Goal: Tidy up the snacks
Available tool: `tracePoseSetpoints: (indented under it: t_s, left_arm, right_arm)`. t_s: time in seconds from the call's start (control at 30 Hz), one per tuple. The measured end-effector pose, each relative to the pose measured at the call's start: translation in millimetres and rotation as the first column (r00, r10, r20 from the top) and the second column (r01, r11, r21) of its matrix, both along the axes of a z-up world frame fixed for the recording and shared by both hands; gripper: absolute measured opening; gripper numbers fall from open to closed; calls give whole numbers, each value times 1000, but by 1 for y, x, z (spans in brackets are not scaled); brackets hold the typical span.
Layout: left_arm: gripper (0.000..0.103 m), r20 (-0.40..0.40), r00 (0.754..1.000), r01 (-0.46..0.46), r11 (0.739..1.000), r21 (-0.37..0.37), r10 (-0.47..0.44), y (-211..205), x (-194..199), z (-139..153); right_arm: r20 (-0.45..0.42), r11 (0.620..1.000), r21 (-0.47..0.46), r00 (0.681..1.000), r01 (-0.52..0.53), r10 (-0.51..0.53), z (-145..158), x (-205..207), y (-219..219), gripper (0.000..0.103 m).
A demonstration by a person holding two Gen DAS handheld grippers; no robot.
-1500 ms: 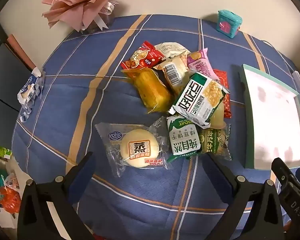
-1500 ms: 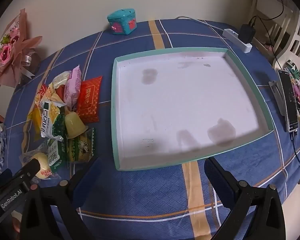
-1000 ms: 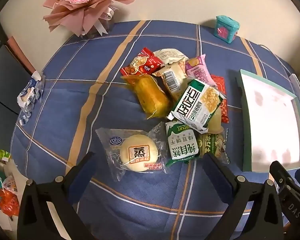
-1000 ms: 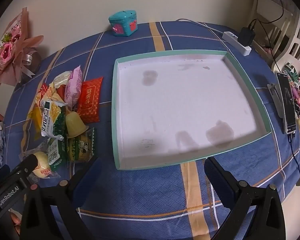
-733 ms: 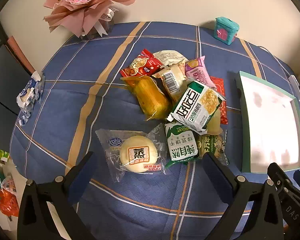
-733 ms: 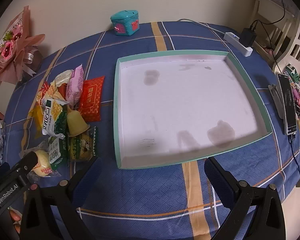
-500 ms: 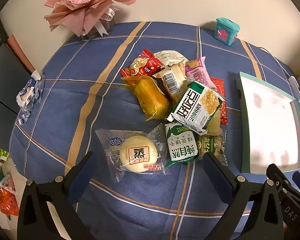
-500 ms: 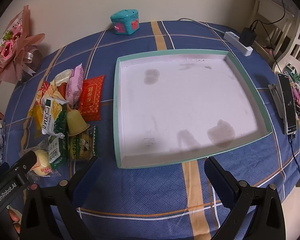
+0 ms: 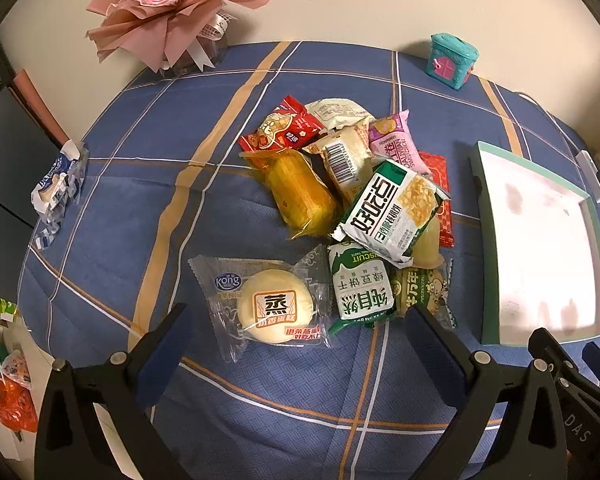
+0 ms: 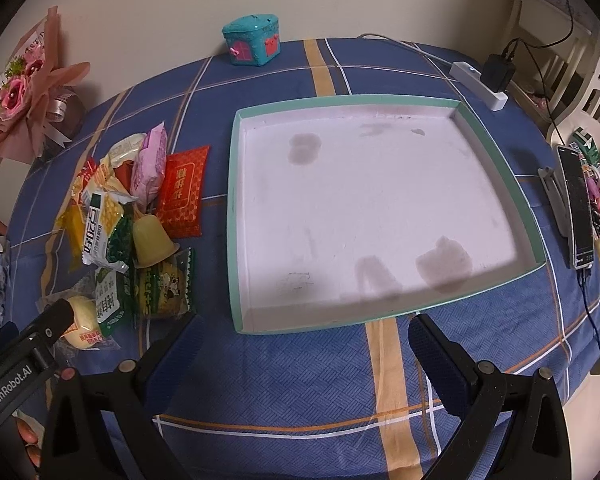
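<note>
**Both grippers held open above the surface, snacks piled left of the empty tray**

The left gripper (image 9: 296,340) is held low over the near edge of the blue plaid surface (image 9: 140,152), angled forward and down, fingers (image 9: 160,356) spread wide with nothing between them. Just ahead of it a clear-wrapped steamed bun (image 9: 274,312) is seen lying flat, with a green biscuit pack (image 9: 360,284) touching its right side. Behind these the snack pile (image 9: 348,184) is heaped: a yellow cake pack (image 9: 300,192), a red pack (image 9: 282,130), a pink pack (image 9: 394,146), a green-white corn pack (image 9: 394,210) resting on top, a jelly cup (image 10: 150,236) beside it. Right of the pile, apart from it, the teal-rimmed tray (image 10: 233,216) is seen with a bare white floor. The right gripper (image 10: 302,354) is held over the surface in front of the tray's near rim, pointed forward, fingers (image 10: 434,356) wide apart, gripping nothing. A phone (image 10: 578,208) is seen at far right.
</note>
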State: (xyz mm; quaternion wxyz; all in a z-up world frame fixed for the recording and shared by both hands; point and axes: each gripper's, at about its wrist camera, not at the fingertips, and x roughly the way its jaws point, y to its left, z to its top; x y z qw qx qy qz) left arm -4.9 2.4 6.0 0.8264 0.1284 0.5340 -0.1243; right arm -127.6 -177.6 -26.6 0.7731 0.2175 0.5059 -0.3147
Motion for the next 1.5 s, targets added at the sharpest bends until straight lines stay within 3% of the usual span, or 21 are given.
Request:
tracePoseSetpoints:
  t_s: [1.5]
  left_arm:
    - [103, -14, 1000, -2, 1000, 6, 2, 0, 3, -1]
  right_arm:
    - [-1, 1000, 0, 1000, -2, 2, -3, 0, 1, 103]
